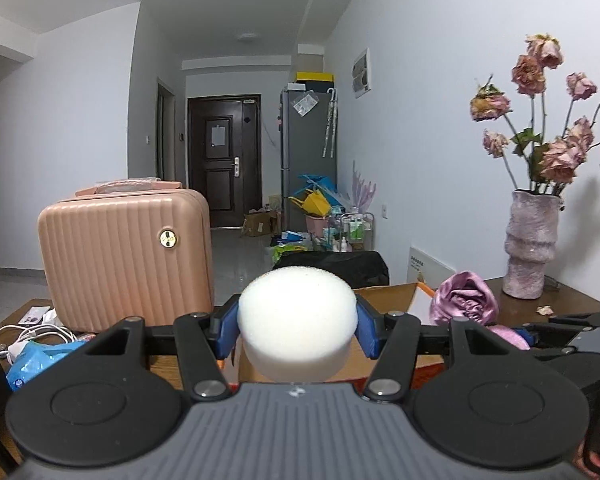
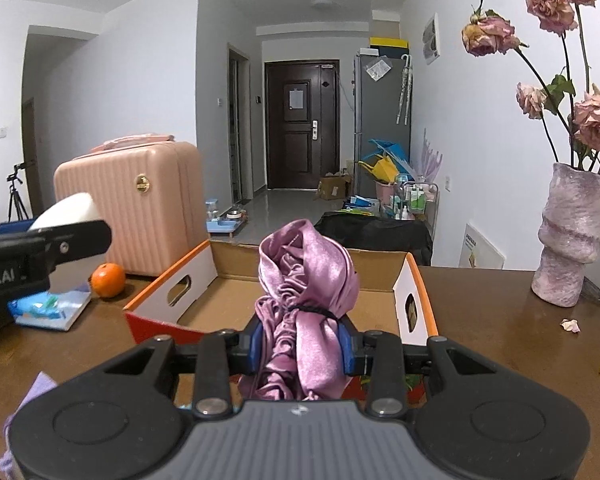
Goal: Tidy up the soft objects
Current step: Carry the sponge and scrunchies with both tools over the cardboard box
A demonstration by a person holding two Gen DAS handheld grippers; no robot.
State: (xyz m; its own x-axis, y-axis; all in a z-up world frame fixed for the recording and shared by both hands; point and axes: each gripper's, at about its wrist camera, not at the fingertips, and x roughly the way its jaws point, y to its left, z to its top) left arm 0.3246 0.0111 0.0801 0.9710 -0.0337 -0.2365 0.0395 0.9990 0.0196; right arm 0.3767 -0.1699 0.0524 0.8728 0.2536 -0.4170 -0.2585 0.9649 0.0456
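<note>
Left gripper (image 1: pixel 298 330) is clamped on the white sponge (image 1: pixel 297 320), held up w/ the cardboard box (image 2: pixel 300 280) just ahead and below. Right gripper (image 2: pixel 300 346) squeezes the purple satin cloth (image 2: pixel 306 280) nearly closed, bundle standing upright, box straight in front, so prob nearer the drop.

Both grippers up over the table, each one loaded.
The left gripper (image 1: pixel 298 330) pinches a white sponge (image 1: pixel 298 320) between its blue pads; the right gripper (image 2: pixel 300 346), jaws nearly together, clamps a bunched purple satin cloth (image 2: pixel 306 292), both pointing slightly downward.
</note>
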